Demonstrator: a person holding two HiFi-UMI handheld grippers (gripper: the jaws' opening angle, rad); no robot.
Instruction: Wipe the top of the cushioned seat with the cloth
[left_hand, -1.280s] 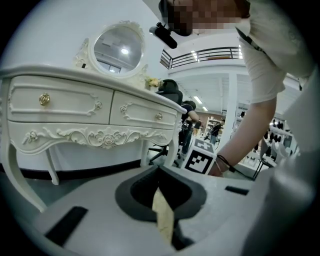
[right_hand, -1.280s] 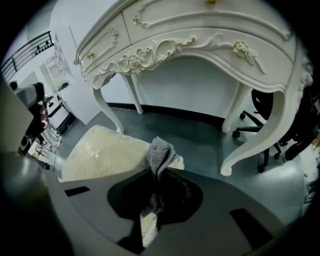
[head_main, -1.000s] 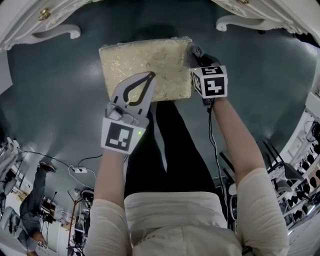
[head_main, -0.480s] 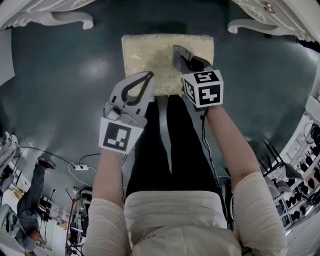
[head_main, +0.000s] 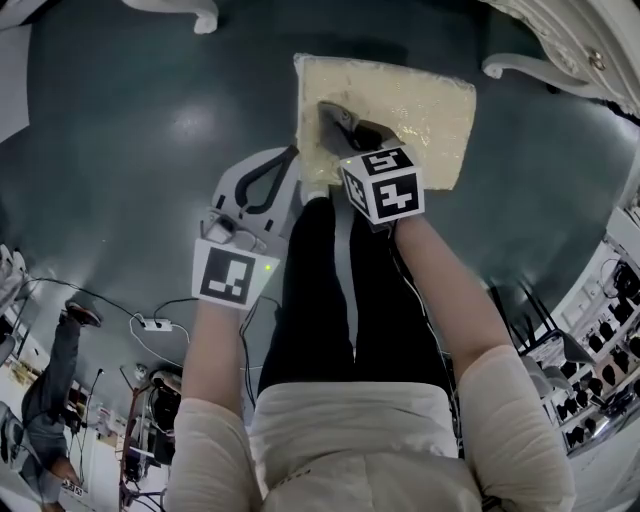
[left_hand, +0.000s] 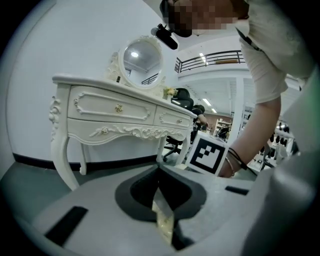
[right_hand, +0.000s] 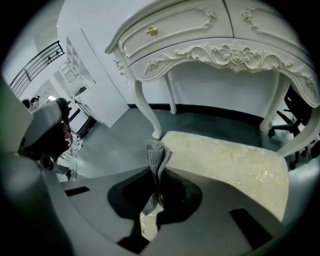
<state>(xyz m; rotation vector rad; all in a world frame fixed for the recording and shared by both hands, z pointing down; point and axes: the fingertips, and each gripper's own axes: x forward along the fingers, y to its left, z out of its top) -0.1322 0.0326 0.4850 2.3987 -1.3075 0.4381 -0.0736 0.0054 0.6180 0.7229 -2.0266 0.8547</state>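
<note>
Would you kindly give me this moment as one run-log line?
right hand-held gripper: shut on cloth | cloth: over seat | left hand-held gripper: shut, beside seat

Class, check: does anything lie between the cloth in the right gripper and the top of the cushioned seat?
Nothing visible does. The right gripper is shut on the cloth right at the near left part of the seat, and the seat's top shows bare.

Ahead of me stands a white carved dressing table (left_hand: 115, 112), a round mirror (left_hand: 142, 57) upright on its top. A white power strip (head_main: 152, 324) lies on the dark green floor (head_main: 130, 130). A black office chair (right_hand: 295, 112) stands beyond the table's legs.
</note>
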